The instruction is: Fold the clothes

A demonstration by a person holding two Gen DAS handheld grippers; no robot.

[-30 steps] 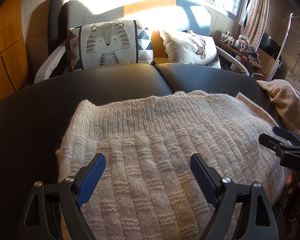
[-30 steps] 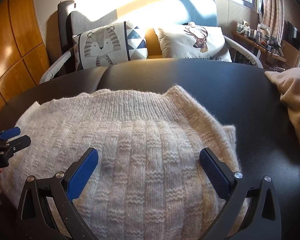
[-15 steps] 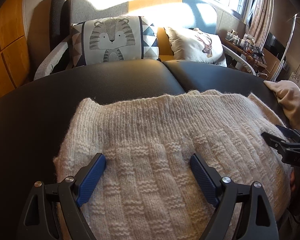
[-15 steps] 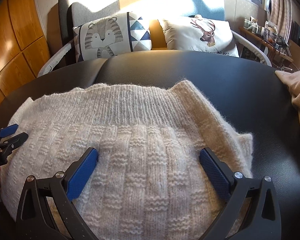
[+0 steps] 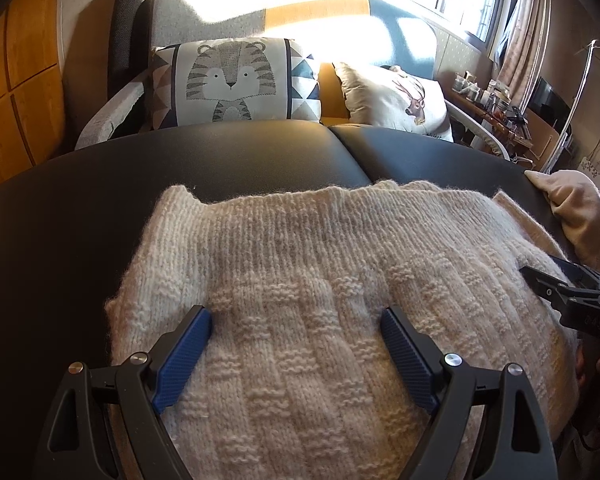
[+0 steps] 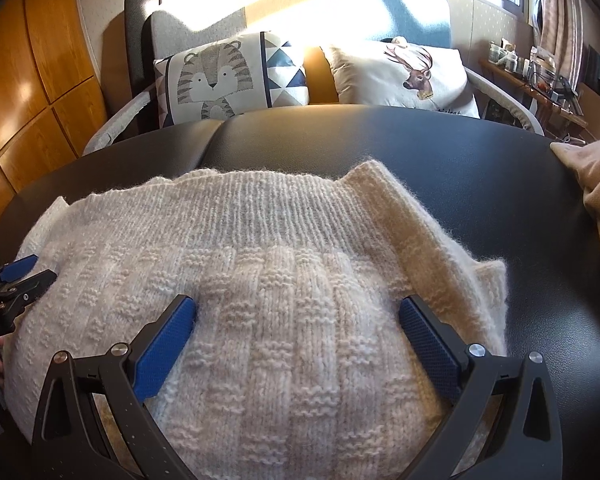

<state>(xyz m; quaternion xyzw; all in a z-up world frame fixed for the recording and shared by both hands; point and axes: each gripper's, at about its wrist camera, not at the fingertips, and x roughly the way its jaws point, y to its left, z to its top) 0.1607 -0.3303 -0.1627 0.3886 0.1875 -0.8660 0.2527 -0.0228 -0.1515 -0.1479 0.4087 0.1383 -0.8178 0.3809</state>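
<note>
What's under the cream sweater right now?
The cream sweater lies on the black padded table, whose surface shows around it. A folded layer of the sweater sticks out at its right edge. Anything else beneath is covered.

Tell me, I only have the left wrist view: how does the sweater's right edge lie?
Observer: On the sweater, a folded strip lies along that side and ends in a corner flat on the black table.
Operator: Is the right gripper holding anything?
Observer: No. The right gripper is open, its blue fingers spread above the knit.
Operator: And the beige cloth on the right?
Observer: The beige cloth lies apart from the sweater, with bare table between them.
</note>
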